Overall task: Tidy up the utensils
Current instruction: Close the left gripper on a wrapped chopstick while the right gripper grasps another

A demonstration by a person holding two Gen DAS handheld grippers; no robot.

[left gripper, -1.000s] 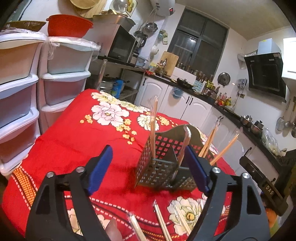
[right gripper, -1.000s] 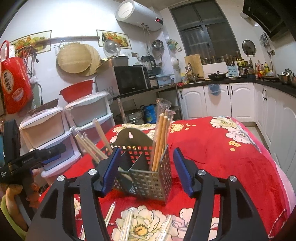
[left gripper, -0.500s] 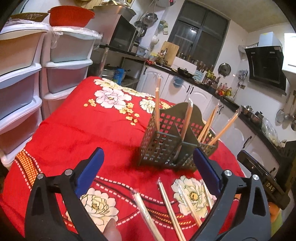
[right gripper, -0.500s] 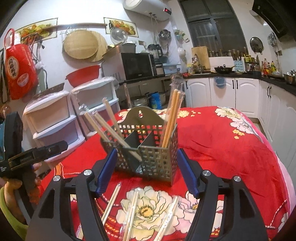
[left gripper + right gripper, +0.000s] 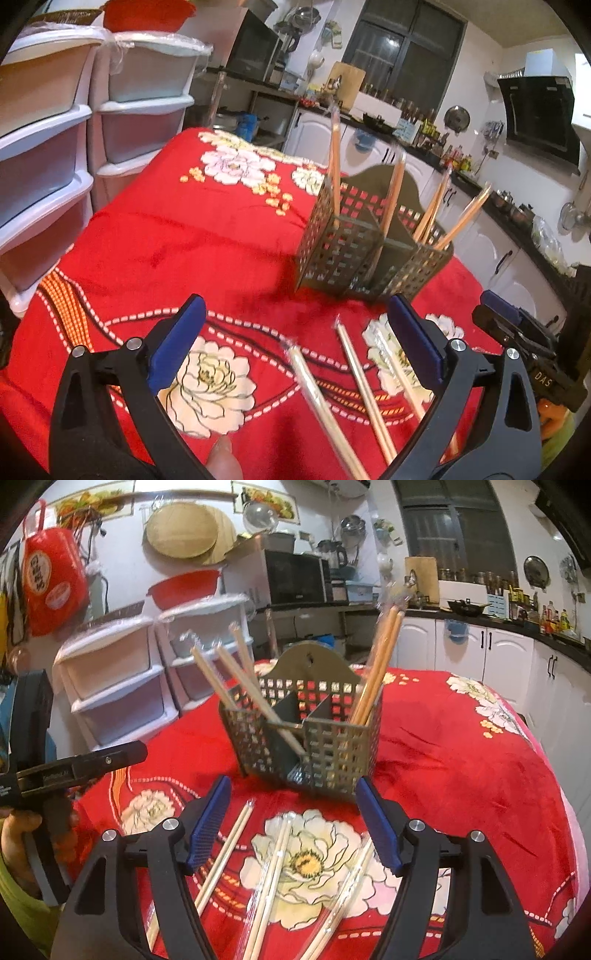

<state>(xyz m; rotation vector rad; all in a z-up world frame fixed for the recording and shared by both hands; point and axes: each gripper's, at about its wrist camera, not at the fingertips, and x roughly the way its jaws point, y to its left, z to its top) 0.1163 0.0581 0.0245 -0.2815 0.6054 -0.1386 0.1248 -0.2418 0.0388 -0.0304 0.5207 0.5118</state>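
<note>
Red floral tabletop (image 5: 461,775): my right tool (image 5: 291,823), and left tool (image 5: 295,339), both gaping and empty, should straddle one wrapped wooden chopstick pair (image 5: 271,871) squarely beside the perforated metal holder (image 5: 306,738).

landmark: perforated caddy (image 5: 306,738) standing on red floral cloth (image 5: 461,760)
above caddy: blocked by upright chopsticks (image 5: 376,672) sticking out at slants; middle compartment looks free
near side of caddy: loose wrapped chopsticks (image 5: 273,871) lie on the cloth, low, gaps of bare cloth between them
right of caddy, right wrist view: open cloth, clear pass
left of caddy, same view: left gripper (image 5: 92,760) and hand (image 5: 14,842) stand in the way
beyond caddy: plastic drawer towers (image 5: 48,158) wall off the table edge
left of caddy, left wrist view: wide bare cloth
</note>
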